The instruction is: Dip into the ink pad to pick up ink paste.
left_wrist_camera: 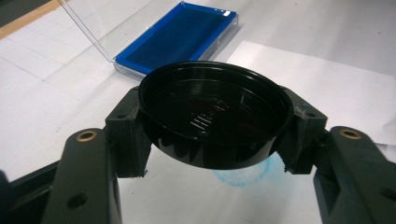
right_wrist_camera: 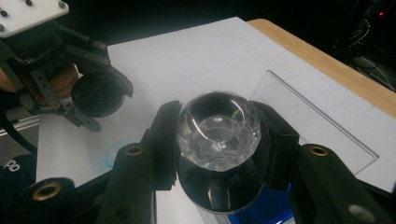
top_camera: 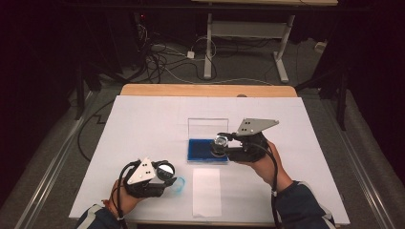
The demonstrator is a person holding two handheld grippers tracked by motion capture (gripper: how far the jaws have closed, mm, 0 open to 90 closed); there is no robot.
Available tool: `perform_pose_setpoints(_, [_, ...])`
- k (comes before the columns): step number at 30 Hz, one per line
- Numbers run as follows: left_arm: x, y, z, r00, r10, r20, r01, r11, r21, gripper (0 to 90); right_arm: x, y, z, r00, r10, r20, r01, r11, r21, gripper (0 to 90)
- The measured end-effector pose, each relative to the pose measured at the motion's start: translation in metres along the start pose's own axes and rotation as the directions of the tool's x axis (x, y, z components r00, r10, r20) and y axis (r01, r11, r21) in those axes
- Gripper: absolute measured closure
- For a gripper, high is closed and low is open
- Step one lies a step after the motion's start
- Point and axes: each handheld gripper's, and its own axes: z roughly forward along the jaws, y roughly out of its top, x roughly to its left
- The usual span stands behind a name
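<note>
A: Count, high view. One table under white sheeting. Two grippers. One blue pad in one clear case, its lid standing up behind. One paper slip near the front edge. One faint blue ring printed on the sheet.

B: Positions?

A: Left gripper low at the left, just beside the ring. Right gripper over the pad's right end, with one stamp between its jaws.

B: Left gripper view?

A: One black cap, open side up, clamped by its rim between the two jaws; jaws closed onto it from both sides. Cap is off the table, with one blue ring on the sheet below it. One pad beyond, upper left, lid raised. One slip to the right.

B: Right gripper view?

A: One stamp, clear faceted knob on top, dark round base below. Jaws closed on the knob, pressing from both sides. Base sits above the blue pad; contact with it cannot be told. Lid to the right. Left gripper upper left, holding the one cap. Ring faint between the two.
</note>
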Motion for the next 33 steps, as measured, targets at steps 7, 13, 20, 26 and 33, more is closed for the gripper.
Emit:
perform_pose_setpoints(7, [-0.002,0.001,0.005,1.0000,0.001,0.009,-0.001,1.0000,0.007,36.0,0.002,0.001,-0.011,0.9999,0.000,-0.015,0.000,1.000,-0.027,57.0])
perform_pose_setpoints(13, [-0.007,0.002,0.011,0.9996,0.011,0.027,-0.011,0.9997,0.020,36.0,0.003,-0.001,-0.016,0.9997,0.011,-0.022,-0.012,0.999,-0.032,57.0])
perform_pose_setpoints(20, [-0.007,0.003,0.012,0.9997,0.010,0.024,-0.010,0.9999,0.011,36.0,0.006,-0.001,-0.017,0.9996,0.003,-0.029,-0.005,0.999,-0.037,57.0])
perform_pose_setpoints(26, [-0.005,0.003,0.011,0.9997,0.010,0.023,-0.011,0.9999,0.010,36.0,0.008,0.000,-0.017,0.9994,0.000,-0.034,-0.002,0.999,-0.049,57.0])
perform_pose_setpoints(33, [-0.005,0.004,0.010,0.9996,0.009,0.026,-0.009,0.9999,0.006,36.0,0.009,0.000,-0.015,0.9985,0.003,-0.056,-0.006,0.999,-0.048,57.0])
